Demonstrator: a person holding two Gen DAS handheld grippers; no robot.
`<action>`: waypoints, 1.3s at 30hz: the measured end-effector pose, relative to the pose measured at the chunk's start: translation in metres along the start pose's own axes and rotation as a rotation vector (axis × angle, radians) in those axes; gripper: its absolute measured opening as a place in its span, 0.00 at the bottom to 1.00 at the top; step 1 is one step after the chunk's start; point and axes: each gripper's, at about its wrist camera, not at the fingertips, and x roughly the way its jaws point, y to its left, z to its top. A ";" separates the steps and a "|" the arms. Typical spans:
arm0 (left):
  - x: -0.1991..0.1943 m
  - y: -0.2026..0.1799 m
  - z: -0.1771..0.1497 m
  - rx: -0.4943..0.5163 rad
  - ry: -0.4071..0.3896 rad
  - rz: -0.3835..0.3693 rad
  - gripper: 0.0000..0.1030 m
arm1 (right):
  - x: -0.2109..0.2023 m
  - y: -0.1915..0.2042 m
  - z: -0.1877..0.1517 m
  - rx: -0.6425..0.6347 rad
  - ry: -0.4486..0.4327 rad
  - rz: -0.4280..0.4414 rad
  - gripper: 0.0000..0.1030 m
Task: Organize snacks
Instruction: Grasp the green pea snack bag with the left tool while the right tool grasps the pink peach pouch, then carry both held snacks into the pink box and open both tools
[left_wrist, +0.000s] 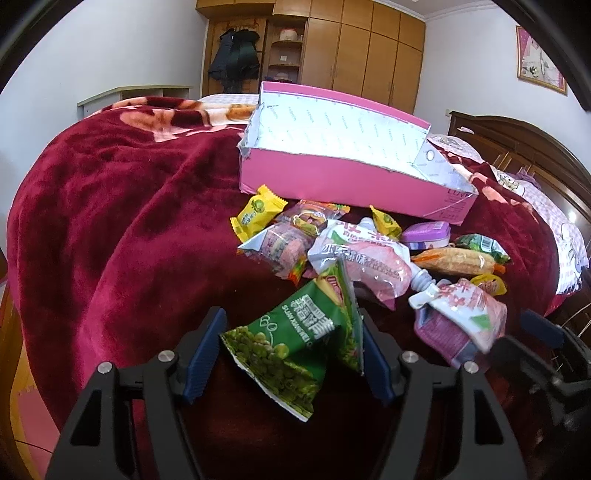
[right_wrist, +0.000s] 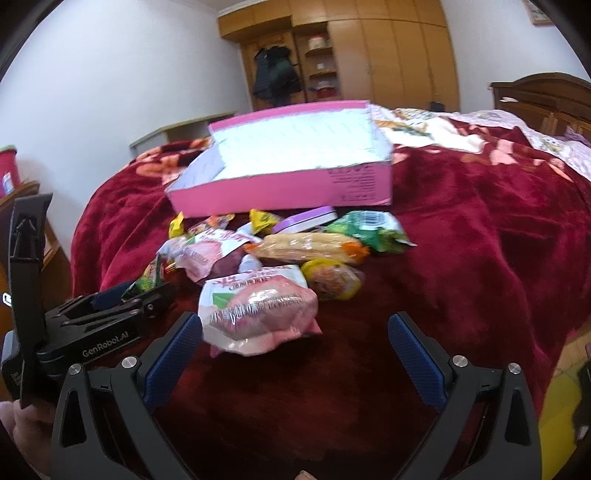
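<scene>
On the red blanket (left_wrist: 110, 221), left claw (left_wrist: 288, 350) grips green pea packet (left_wrist: 295, 339); right claw (right_wrist: 295, 350) gapes wide, empty.

Green pea packet (left_wrist: 295, 339): opened foil bag, tilted, pinched between the left gripper (left_wrist: 288, 350) pads.
Pink pouches: 1 spouted pouch (left_wrist: 364, 264) in mid-heap, another (right_wrist: 258, 314) nearest, lying flat.
Yellow candies (left_wrist: 256, 214): small wrapped pieces beside the box.
Pink box (left_wrist: 343, 173): open, white-lined, behind the heap on the bed.
</scene>
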 end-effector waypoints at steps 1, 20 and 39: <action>0.000 0.000 0.000 0.002 -0.001 0.001 0.71 | 0.005 0.002 0.001 -0.004 0.015 0.013 1.00; 0.005 0.001 -0.002 0.001 0.002 -0.005 0.71 | 0.025 0.006 -0.001 -0.010 0.042 0.024 0.72; -0.025 0.000 0.002 0.019 -0.041 -0.037 0.68 | -0.015 0.004 0.005 -0.026 -0.057 0.044 0.71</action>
